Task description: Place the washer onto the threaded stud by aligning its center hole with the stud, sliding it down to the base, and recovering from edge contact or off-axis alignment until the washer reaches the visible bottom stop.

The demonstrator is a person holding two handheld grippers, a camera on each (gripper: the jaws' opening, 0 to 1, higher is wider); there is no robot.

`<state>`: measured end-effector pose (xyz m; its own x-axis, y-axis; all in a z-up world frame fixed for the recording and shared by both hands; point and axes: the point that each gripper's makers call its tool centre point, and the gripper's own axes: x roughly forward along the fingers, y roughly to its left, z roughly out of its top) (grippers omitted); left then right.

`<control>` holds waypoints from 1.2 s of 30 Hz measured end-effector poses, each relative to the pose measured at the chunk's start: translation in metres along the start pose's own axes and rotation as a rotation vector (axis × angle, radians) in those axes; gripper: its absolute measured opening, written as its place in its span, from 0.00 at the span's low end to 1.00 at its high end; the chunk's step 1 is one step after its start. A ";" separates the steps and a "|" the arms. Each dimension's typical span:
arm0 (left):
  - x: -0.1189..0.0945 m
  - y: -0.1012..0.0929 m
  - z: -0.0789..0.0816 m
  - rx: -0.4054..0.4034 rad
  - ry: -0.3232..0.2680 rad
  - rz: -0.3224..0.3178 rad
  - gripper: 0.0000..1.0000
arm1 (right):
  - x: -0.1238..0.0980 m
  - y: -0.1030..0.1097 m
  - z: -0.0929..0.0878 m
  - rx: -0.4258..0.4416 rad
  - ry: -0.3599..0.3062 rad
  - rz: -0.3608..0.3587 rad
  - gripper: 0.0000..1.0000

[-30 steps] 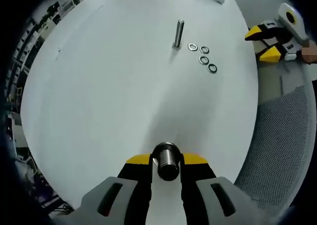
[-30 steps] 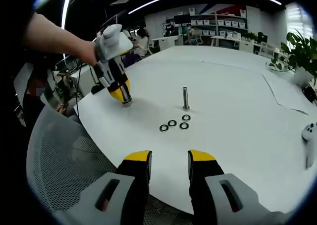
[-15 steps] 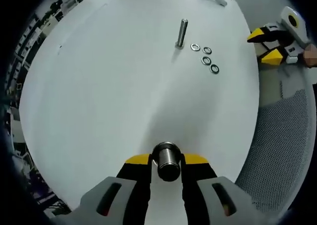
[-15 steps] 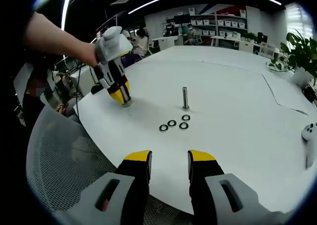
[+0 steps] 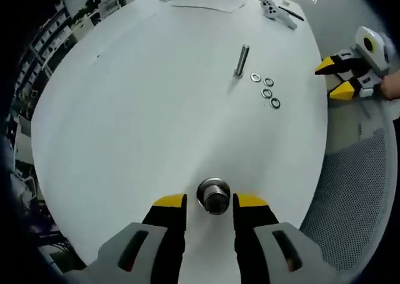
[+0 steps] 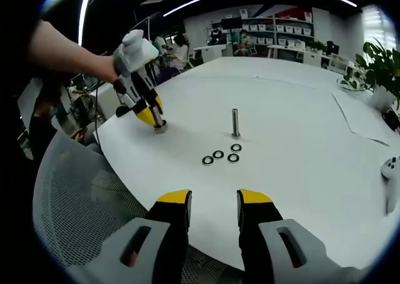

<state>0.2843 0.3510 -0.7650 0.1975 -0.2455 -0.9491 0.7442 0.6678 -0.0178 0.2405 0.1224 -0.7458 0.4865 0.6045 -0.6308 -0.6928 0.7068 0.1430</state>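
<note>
silver threaded stud [image 6: 235, 122] upright beside four washers [image 6: 220, 156].

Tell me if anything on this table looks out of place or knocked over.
Nothing stands out. The threaded stud stands upright, four washers lie flat beside it, and a short threaded cylinder sits upright between the open left claw jaws. Nothing is spilled or toppled.

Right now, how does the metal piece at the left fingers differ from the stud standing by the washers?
The metal piece is short and wide; the stud is tall and slim. The metal piece sits near the table edge between the left gripper's open fingers; the stud stands free mid-table beside four washers. Both are grey metal, upright on the table.
</note>
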 end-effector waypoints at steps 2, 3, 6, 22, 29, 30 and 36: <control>-0.001 0.001 -0.001 -0.013 -0.017 0.003 0.29 | 0.000 0.001 0.000 -0.002 0.003 0.002 0.32; -0.003 0.000 -0.001 -0.022 -0.029 0.005 0.29 | 0.000 0.001 0.000 -0.002 0.004 0.002 0.32; -0.005 -0.004 -0.004 -0.042 -0.049 0.003 0.30 | 0.000 0.001 -0.001 -0.003 0.006 0.002 0.32; -0.025 -0.016 -0.016 -0.197 -0.205 0.049 0.31 | 0.001 0.002 -0.003 -0.010 0.018 0.005 0.32; -0.029 -0.030 -0.027 -0.261 -0.255 0.064 0.31 | 0.000 0.001 -0.002 -0.006 0.015 0.005 0.32; -0.030 -0.032 -0.028 -0.264 -0.264 0.069 0.31 | 0.000 0.001 -0.003 -0.006 0.016 0.005 0.32; -0.034 -0.040 -0.034 -0.300 -0.306 0.094 0.32 | 0.000 0.001 -0.003 -0.005 0.018 0.005 0.32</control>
<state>0.2262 0.3570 -0.7430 0.4692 -0.3408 -0.8147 0.5043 0.8607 -0.0696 0.2380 0.1225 -0.7482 0.4734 0.6011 -0.6438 -0.6977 0.7020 0.1425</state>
